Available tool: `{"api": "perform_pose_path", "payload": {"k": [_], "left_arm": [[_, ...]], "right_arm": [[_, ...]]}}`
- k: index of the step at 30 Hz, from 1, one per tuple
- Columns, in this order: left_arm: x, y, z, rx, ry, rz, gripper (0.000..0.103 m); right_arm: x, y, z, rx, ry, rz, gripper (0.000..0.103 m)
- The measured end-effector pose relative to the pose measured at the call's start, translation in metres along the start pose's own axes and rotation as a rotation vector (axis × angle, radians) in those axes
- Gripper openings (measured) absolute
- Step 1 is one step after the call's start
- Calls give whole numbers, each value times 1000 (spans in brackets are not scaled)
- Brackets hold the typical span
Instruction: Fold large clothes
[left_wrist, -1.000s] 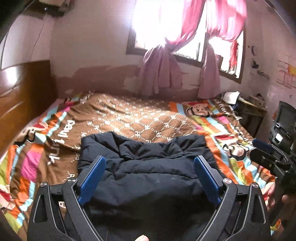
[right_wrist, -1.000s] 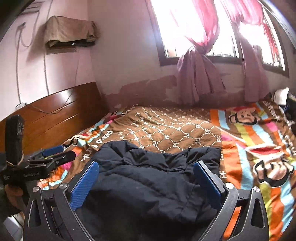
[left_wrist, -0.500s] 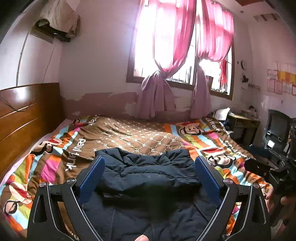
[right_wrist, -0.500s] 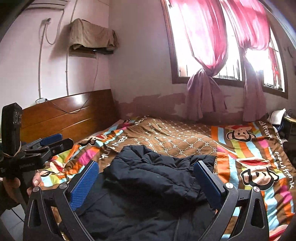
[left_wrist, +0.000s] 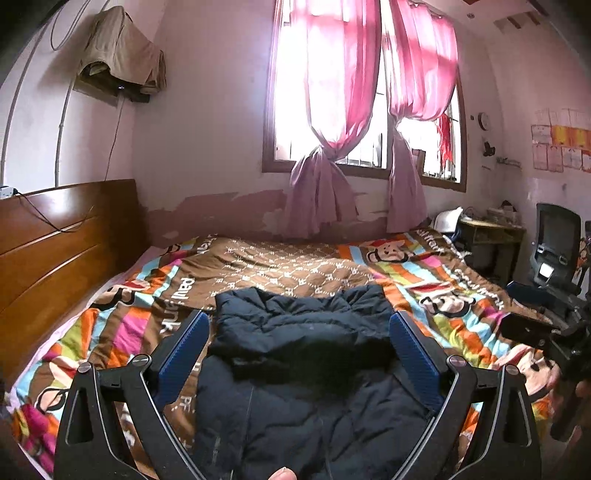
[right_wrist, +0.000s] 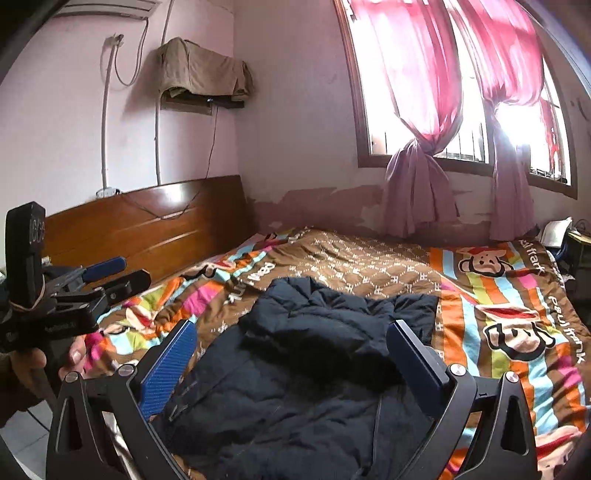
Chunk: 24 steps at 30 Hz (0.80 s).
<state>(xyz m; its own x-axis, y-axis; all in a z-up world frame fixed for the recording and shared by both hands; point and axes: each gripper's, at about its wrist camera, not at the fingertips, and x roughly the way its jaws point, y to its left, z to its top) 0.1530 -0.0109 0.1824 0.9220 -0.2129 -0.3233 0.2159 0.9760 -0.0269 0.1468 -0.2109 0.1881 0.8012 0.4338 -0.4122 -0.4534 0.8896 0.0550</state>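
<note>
Both hand-held grippers have risen and pulled back from the jacket (left_wrist: 303, 369) — more wall and window (left_wrist: 354, 85) now in view. Left hand-held gripper (left_wrist: 299, 354) and right hand-held gripper (right_wrist: 291, 365) hang above it, jaws spread wide, holding nothing. Dark puffy jacket lies crumpled on the bed (right_wrist: 517, 295) — near edge, on the striped cover.

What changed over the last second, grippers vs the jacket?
Both the left gripper and the right gripper pulled back and tilted up: more wall and window show, and the dark jacket sits lower in each view. Nothing was gripped or released; both stayed open and empty. The jacket stayed bunched in the same spot on the striped bedspread.
</note>
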Motion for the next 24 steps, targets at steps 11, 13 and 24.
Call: {"api": "perform_pose_path", "payload": {"k": [11,13,24], "left_arm": [[-1,3,-63,17,94,-12,96],[1,6,-75,29,108,-14,96],[14,9,-146,45,249,-26,96]], "right_arm": [[-11,-7,-58,-12,132,-45,103],[-9,-5,-75,-29,163,-52,103],[15,4,-153,-16,324,-36,103]]}}
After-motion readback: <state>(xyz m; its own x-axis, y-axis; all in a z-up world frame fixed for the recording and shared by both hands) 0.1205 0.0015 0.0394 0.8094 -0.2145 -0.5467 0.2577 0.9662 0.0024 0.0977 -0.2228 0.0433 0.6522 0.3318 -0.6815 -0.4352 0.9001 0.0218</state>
